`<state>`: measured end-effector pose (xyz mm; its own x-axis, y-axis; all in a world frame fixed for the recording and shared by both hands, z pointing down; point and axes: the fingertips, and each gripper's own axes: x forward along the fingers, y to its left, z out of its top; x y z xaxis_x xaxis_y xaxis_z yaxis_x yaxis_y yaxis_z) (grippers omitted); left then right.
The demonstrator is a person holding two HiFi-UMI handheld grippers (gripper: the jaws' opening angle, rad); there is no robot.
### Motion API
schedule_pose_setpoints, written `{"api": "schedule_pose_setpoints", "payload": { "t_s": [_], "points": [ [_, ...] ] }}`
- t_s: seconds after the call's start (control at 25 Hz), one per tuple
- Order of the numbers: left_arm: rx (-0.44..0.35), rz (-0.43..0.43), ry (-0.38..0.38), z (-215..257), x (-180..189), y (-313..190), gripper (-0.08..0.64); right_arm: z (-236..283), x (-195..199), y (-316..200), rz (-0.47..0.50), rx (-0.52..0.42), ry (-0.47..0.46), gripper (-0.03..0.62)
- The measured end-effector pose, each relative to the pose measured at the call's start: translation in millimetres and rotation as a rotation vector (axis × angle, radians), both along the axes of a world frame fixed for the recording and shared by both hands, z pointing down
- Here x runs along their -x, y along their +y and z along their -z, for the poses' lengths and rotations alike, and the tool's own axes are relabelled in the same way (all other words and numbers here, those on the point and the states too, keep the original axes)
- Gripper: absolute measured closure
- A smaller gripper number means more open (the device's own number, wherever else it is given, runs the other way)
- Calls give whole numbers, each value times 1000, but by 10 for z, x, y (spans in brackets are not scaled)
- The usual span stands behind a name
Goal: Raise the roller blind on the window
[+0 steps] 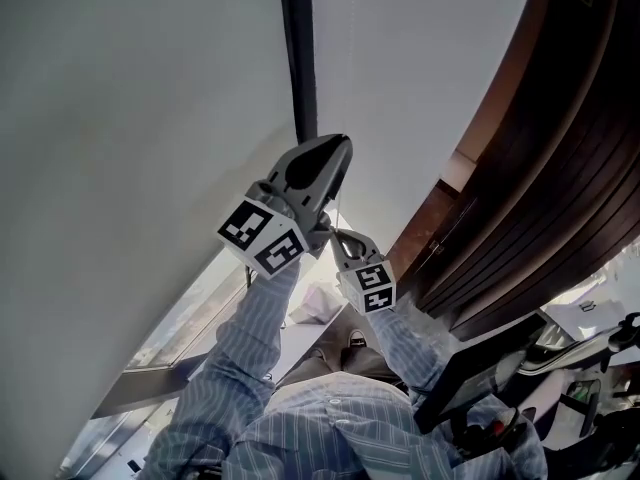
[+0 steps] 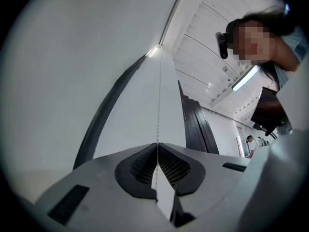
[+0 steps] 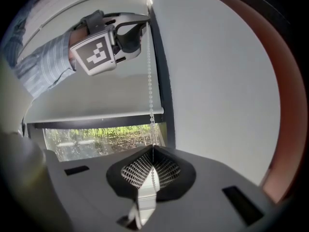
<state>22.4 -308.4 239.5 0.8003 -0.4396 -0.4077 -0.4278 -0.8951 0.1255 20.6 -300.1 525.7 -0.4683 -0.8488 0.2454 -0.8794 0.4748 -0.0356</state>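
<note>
Left tool (image 2: pixel 157 148) is clamped on the bead chain (image 3: pixel 150 81), high in the upper left of the right gripper view, next to the dark window frame (image 3: pixel 164 81). Right tool (image 3: pixel 153 153) is clamped on the same chain lower down, and the chain runs straight between them. Roller blind (image 3: pixel 91 93) is mostly down. Its bottom bar (image 3: pixel 96 116) sits low, with a strip of glass (image 3: pixel 96 139) and greenery below it at centre left.

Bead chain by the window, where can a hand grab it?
Free: the stretch of white bead chain between the left gripper above and the right gripper below, both shut on it. Crowded: the dark window frame sits close beside it.
</note>
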Motion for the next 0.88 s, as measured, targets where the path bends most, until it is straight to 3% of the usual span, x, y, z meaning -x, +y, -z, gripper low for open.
{"api": "schedule_pose_setpoints", "payload": {
  "t_s": [0.12,0.28,0.52,0.68,0.76,0.88],
  "points": [
    [13,43,-21,-116,28,-39,549,-126,-4,-17,2,-11,72,588],
    [83,61,-51,-478,54,-126,551,-494,10,-14,13,99,36,588],
    [311,75,-177,-1693,30,-131,551,-1697,27,399,38,410,115,588],
    [455,65,-200,-2480,72,-27,551,-2405,-44,783,38,616,145,588],
    [482,56,-184,-2586,84,-27,551,-2436,-95,814,57,625,188,586],
    [484,62,-221,-2549,89,-102,552,-1894,-148,652,101,517,170,583]
  ]
}}
